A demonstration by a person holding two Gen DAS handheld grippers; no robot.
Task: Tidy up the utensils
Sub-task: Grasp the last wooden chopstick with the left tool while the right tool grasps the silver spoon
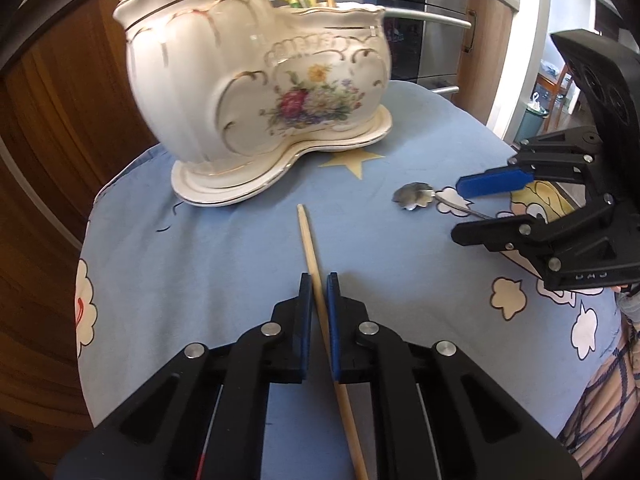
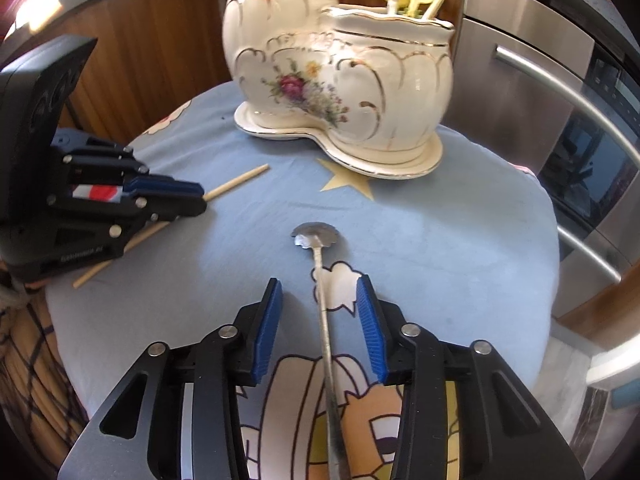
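left gripper (image 1: 319,280): jaws closed on one thin wooden chopstick (image 1: 310,248) lying on the blue cartoon-print cloth (image 1: 224,248) | right gripper (image 2: 320,286): half open, straddling one silver spoon with scalloped bowl (image 2: 316,234), pads clear of it | white floral porcelain two-compartment holder (image 2: 340,80): utensils inside cut off, uncountable
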